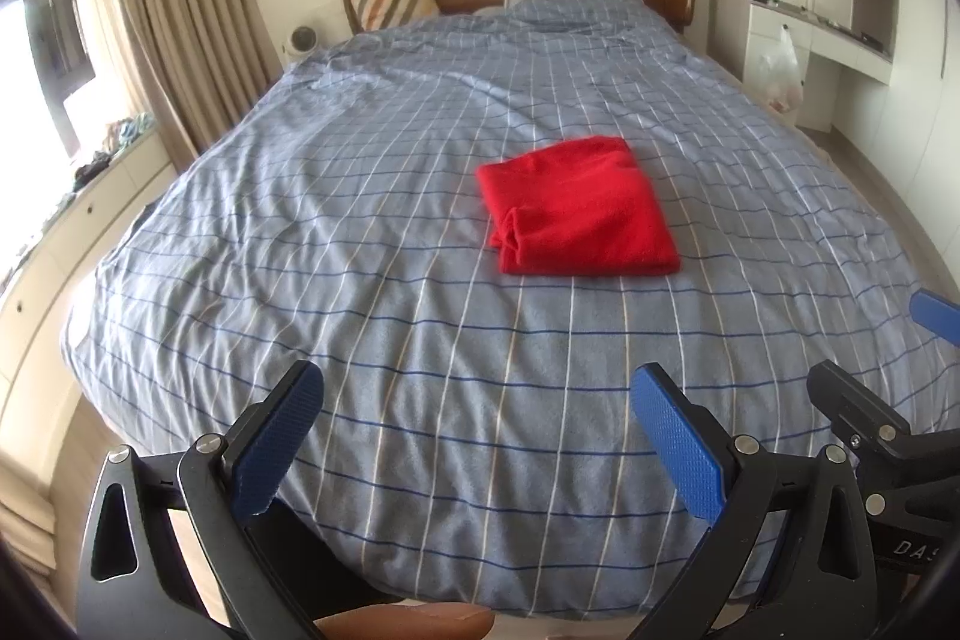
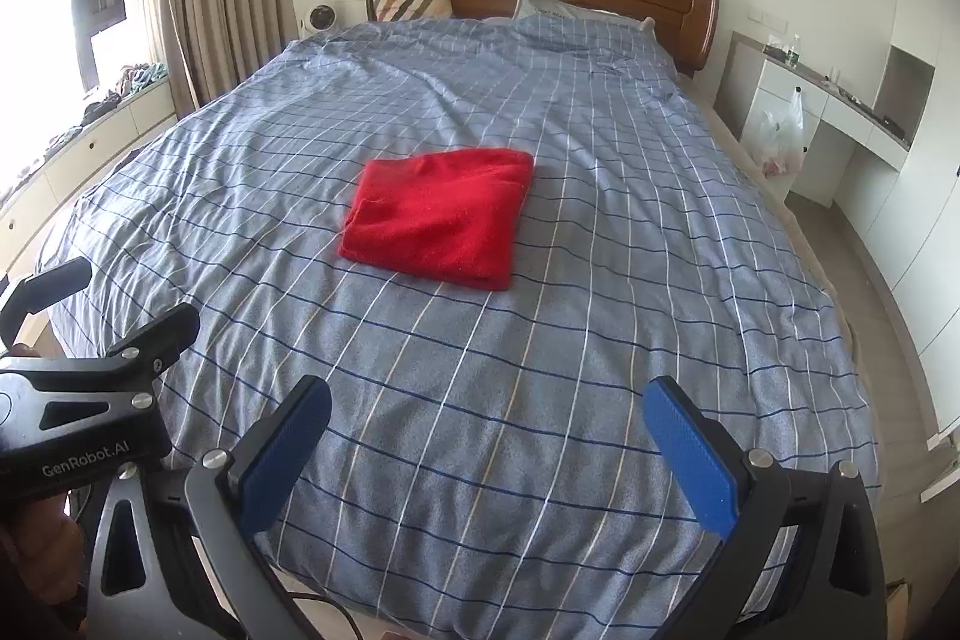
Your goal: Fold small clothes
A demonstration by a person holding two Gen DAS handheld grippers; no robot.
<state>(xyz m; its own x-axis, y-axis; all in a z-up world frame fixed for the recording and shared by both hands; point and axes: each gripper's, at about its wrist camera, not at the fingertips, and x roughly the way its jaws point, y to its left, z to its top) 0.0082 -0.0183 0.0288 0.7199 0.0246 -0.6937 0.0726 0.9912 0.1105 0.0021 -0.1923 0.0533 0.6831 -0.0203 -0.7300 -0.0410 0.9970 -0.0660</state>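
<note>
The red folded garment (image 1: 579,208) lies flat on the blue checked duvet (image 1: 420,280), near the middle of the bed, well clear of its foot edge. The left gripper (image 1: 480,436) and right gripper (image 2: 489,445) hover over the foot edge, jaws spread wide, grasping nothing.

one red garment (image 1: 579,211) (image 2: 438,217) is lying folded into a compact, roughly square bundle, flat on the bed, about midway between its side edges and well clear of the foot edge. a rolled fold is showing along the bundle's left edge.
</note>
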